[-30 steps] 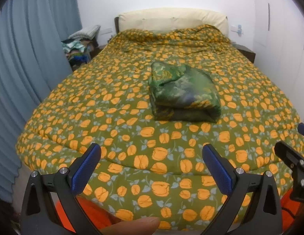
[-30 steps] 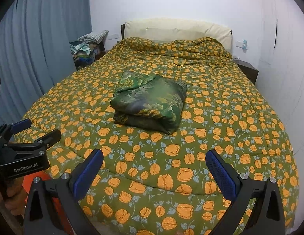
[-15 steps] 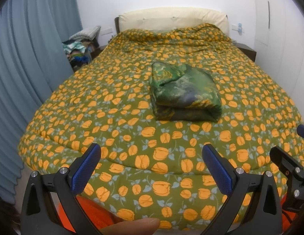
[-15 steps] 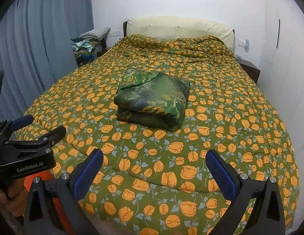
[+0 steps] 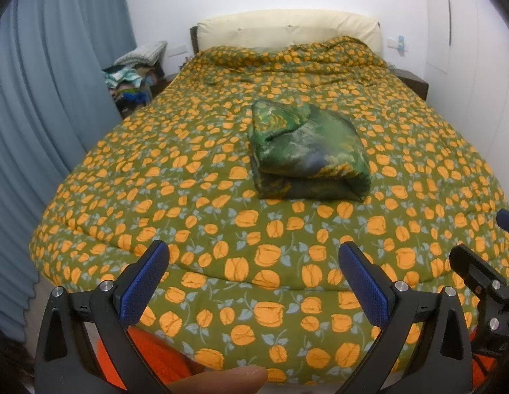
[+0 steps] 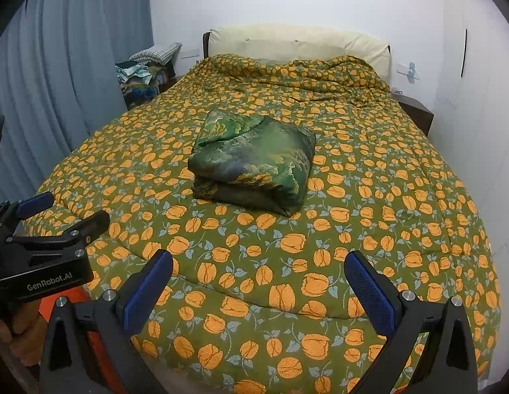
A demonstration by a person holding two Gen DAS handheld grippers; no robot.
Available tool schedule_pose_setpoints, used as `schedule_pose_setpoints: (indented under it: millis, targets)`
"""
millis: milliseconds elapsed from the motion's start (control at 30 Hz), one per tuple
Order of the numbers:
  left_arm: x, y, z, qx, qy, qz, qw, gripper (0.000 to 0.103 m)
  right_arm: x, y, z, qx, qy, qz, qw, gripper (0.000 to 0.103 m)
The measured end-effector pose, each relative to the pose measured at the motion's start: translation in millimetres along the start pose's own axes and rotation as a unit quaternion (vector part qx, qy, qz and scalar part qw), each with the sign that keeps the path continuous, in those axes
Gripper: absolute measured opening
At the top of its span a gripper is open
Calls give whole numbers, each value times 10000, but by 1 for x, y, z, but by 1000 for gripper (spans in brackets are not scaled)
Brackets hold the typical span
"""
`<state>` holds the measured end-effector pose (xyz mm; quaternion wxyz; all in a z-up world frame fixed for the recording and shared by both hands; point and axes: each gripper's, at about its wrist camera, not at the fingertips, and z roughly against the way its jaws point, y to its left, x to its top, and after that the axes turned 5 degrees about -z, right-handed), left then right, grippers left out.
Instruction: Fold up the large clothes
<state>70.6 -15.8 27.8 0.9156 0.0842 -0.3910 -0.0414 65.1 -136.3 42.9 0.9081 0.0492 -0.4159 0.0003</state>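
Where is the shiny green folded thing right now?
The folded green garment lies in the middle of the flowered quilt, ahead of both open grippers, nearer the cream headboard.

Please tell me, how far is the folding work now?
Done: the green garment lies folded in a compact bundle on the bedspread. In hand: nothing; the left tool and right tool are open and empty, short of the bed. Left: no unfolded garment shows on the bed.

Open quilt (image 5: 221, 216) surrounds the folded bundle (image 5: 307, 157) (curtain (image 5: 41, 115) flanks left).
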Motion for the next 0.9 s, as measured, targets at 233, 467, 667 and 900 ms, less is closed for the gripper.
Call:
schedule_pose_setpoints:
  millis: [233, 467, 667, 900]
  targets:
    - [-1, -1, -1, -29, 12, -19, 10000, 103, 1, 0, -1, -16, 29, -6, 10000, 103]
    - [0, -2, -1, -15, 7, -14, 10000, 103, 1, 1, -1, -32, 5, 7, 10000, 103]
    - [0, -2, -2, -38, 10, -14, 10000, 103, 2, 1, -3, -101, 15, -6, 9999, 103]
    - [-1, -3, -1, -89, -73, -4, 9999, 103, 2, 0, -4, -110, 29, -25, 9999, 103]
